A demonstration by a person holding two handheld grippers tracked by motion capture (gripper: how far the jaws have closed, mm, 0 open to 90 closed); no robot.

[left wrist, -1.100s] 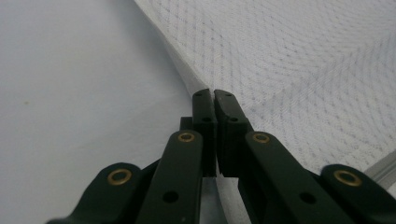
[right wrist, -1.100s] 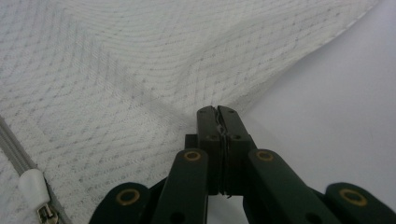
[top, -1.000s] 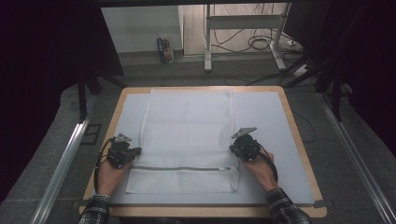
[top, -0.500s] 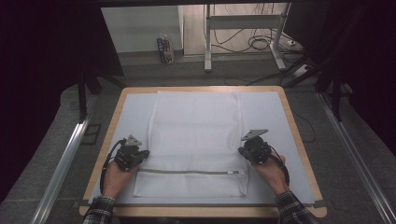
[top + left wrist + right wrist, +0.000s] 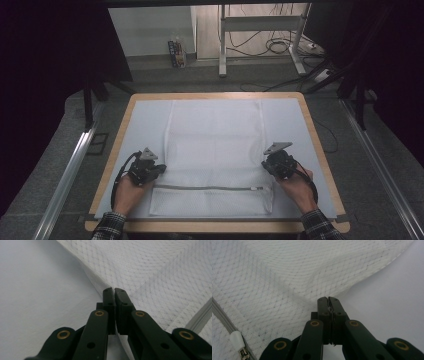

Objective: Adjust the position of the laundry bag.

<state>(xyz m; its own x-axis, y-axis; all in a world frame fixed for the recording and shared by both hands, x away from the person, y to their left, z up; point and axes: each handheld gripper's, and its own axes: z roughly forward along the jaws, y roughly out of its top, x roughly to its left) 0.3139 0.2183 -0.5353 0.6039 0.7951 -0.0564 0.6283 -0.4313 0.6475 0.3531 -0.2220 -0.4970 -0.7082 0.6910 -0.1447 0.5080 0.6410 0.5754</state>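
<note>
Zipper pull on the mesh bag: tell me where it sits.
In the high view the zipper pull lies at the zipper's right end on the mesh bag, near the table's front edge, just inside the right gripper.

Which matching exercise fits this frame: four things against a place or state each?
Things:
1. left gripper
2. right gripper
3. zipper pull
4. mesh laundry bag

Places or states:
A. at the zipper's right end
B. spread flat on the white mat
C. shut on the bag's left edge
D. shut on the bag's right edge

Pairs: 1-C, 2-D, 3-A, 4-B
</note>
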